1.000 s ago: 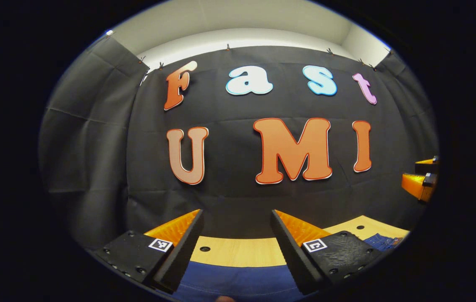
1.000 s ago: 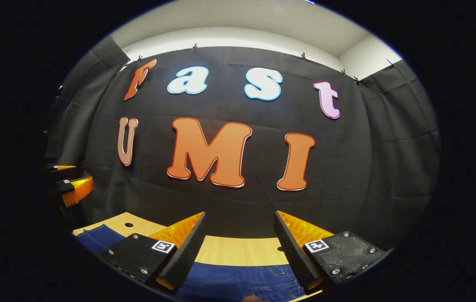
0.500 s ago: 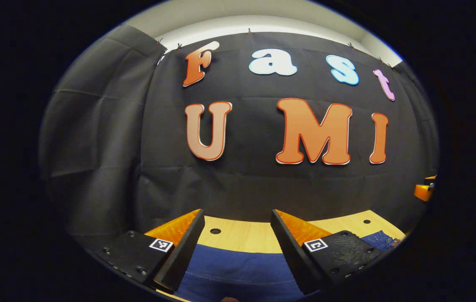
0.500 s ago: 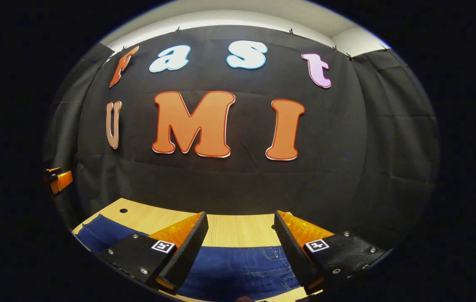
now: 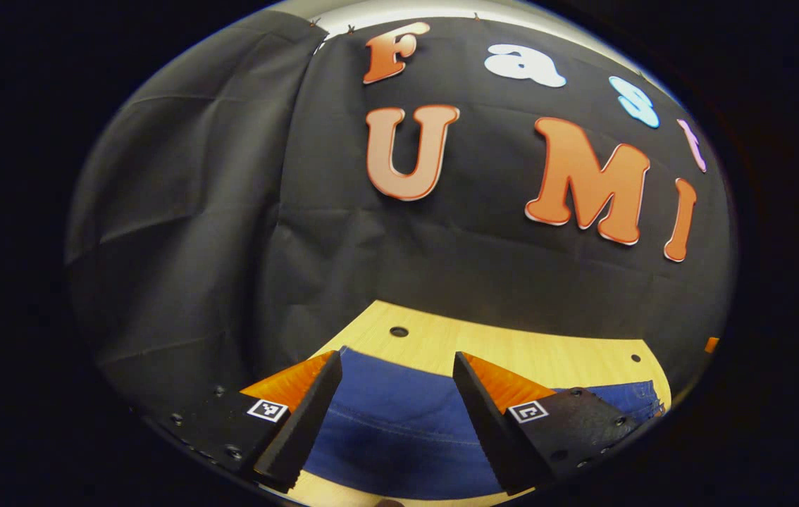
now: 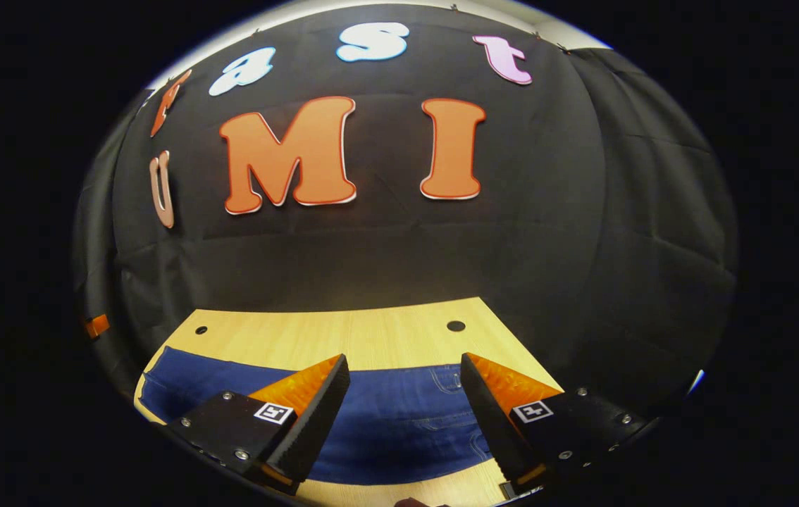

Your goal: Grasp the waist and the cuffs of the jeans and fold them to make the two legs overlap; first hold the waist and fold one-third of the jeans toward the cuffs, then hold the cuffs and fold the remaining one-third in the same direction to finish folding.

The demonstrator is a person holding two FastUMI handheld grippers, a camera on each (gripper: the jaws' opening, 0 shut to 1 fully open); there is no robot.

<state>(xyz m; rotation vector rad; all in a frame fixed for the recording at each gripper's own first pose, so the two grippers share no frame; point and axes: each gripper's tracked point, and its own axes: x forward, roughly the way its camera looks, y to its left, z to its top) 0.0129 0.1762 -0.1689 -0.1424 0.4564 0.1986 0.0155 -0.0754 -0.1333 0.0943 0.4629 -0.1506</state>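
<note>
Left gripper view and right gripper view each show a released tool, left tool (image 5: 389, 415) and right tool (image 6: 403, 422), above jeans (image 6: 385, 415) flat along the tabletop's (image 6: 343, 338) near edge, where pinching one denim layer could skew the fold.

One pair of jeans (image 6: 399, 422), one table (image 6: 343, 338), two tongs (image 5: 389, 422) (image 6: 399, 429).

No readable text or labels; each tool (image 5: 392, 422) (image 6: 405, 422) bears only square coded markers.
</note>
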